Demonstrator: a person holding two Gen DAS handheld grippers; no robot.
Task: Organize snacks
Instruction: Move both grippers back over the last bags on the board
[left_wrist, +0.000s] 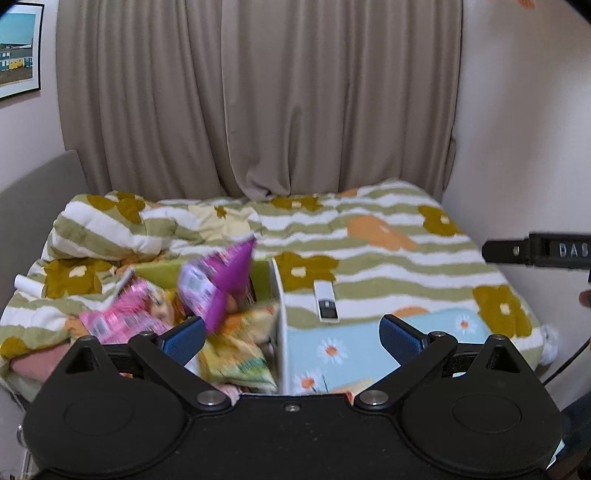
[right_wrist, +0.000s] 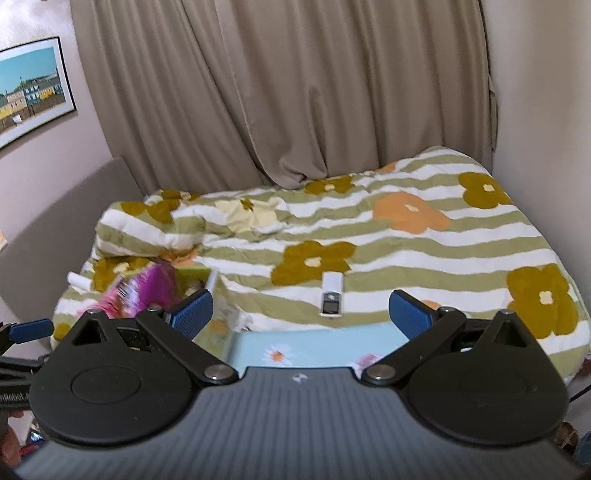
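A box with a green inside (left_wrist: 162, 271) sits on the bed at the left and holds snack packets: a purple one (left_wrist: 221, 280) on top, a pink one (left_wrist: 125, 314) and a yellow-orange one (left_wrist: 240, 343). Its white side wall (left_wrist: 282, 332) and light blue flowered lid (left_wrist: 351, 350) lie to the right. My left gripper (left_wrist: 291, 338) is open and empty above the box's near edge. My right gripper (right_wrist: 301, 314) is open and empty above the lid (right_wrist: 314, 347). The purple packet (right_wrist: 155, 288) and the box (right_wrist: 192, 275) show at the left there.
A white remote (left_wrist: 327, 301) lies on the flowered, striped duvet (left_wrist: 406, 258) beyond the lid; it also shows in the right wrist view (right_wrist: 331, 297). A beige curtain (left_wrist: 258, 99) hangs behind the bed. The right gripper's arm (left_wrist: 535, 249) shows at the right edge.
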